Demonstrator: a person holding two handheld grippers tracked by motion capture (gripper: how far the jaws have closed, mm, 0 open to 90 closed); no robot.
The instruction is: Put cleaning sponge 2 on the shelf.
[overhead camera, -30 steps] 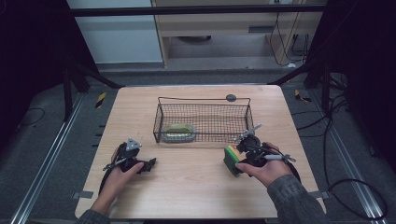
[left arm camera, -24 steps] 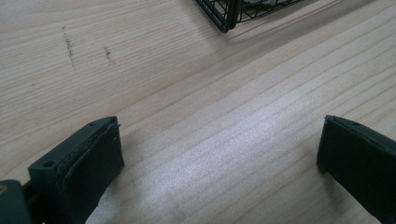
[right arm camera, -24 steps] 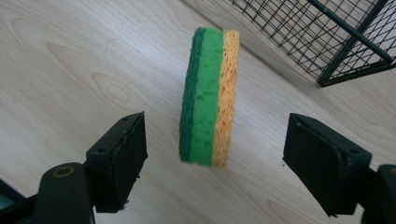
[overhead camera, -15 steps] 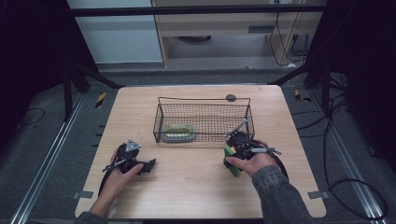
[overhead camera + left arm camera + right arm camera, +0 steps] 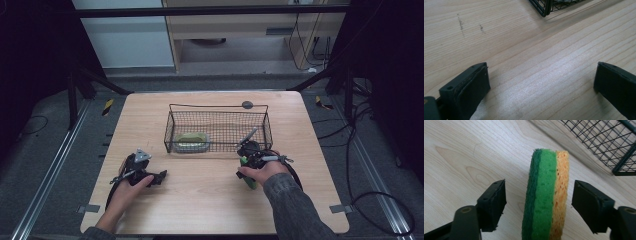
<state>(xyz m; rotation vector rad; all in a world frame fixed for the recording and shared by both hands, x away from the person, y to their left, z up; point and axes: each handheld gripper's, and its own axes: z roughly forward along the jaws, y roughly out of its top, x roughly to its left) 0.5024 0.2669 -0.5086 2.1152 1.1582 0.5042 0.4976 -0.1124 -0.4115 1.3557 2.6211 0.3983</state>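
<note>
On the table [image 5: 210, 200], one basket [image 5: 218, 127], two sponges, two hand-held grippers.

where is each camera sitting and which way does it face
High view: above the person's side, looking forward and down on the table; both forearms enter from below.
Left gripper view: on the left gripper, facing bare wood between wide jaws.
Right gripper view: on the right gripper, facing the sponge standing between its jaws, untouched.
Shared: all three show the basket.
</note>
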